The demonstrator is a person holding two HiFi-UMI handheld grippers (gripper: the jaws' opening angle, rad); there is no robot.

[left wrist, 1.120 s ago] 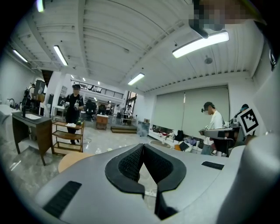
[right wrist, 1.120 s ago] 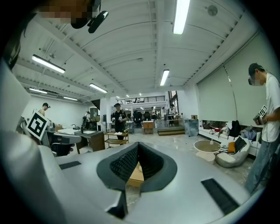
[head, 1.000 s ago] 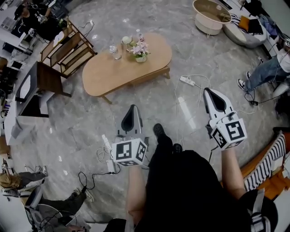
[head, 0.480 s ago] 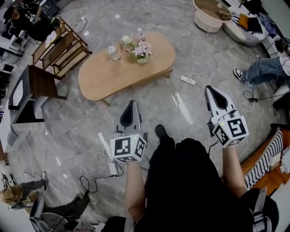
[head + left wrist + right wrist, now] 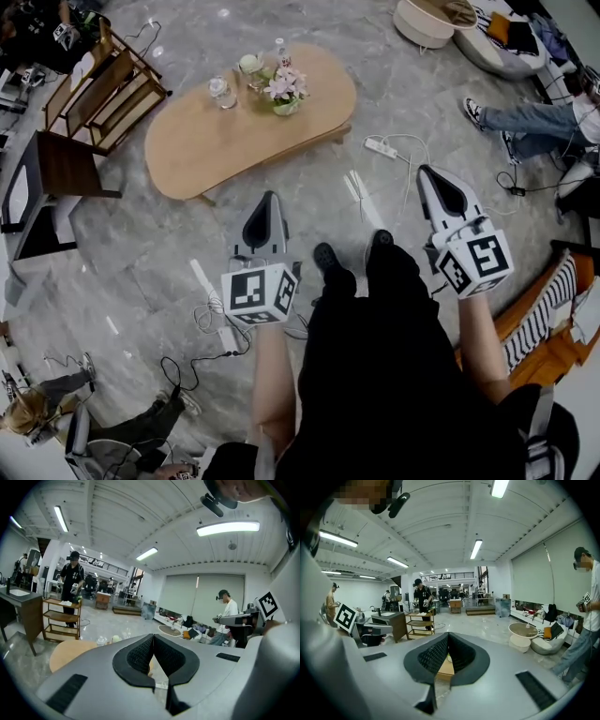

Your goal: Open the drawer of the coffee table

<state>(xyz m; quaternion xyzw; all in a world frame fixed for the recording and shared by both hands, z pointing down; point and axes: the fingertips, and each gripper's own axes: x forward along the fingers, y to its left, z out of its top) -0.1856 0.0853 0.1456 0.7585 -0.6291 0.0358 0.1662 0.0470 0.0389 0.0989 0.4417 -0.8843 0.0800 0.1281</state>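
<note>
The oval wooden coffee table point(image 5: 202, 141) stands on the marble floor ahead of me, with a flower vase point(image 5: 286, 92), a glass jar point(image 5: 219, 91) and bottles on top. Its drawer front does not show from above. My left gripper point(image 5: 269, 199) is held in the air just short of the table's near edge, jaws shut and empty. My right gripper point(image 5: 427, 172) hovers to the right of the table over the floor, also shut on nothing. The tabletop point(image 5: 70, 652) shows low in the left gripper view beyond the left gripper point(image 5: 153, 637), and a strip of the coffee table point(image 5: 446, 666) shows behind the right gripper point(image 5: 448, 634).
A white power strip point(image 5: 380, 147) and cable lie on the floor between the grippers. More cables point(image 5: 220, 319) lie at the lower left. A wooden shelf cart point(image 5: 103, 84) and dark cabinet point(image 5: 56, 178) stand left; a seated person's legs point(image 5: 525, 122) and a striped sofa point(image 5: 553, 319) are right.
I have stepped forward: both grippers have come closer to the coffee table, and the left one now sits near its front edge. Both stay shut.
</note>
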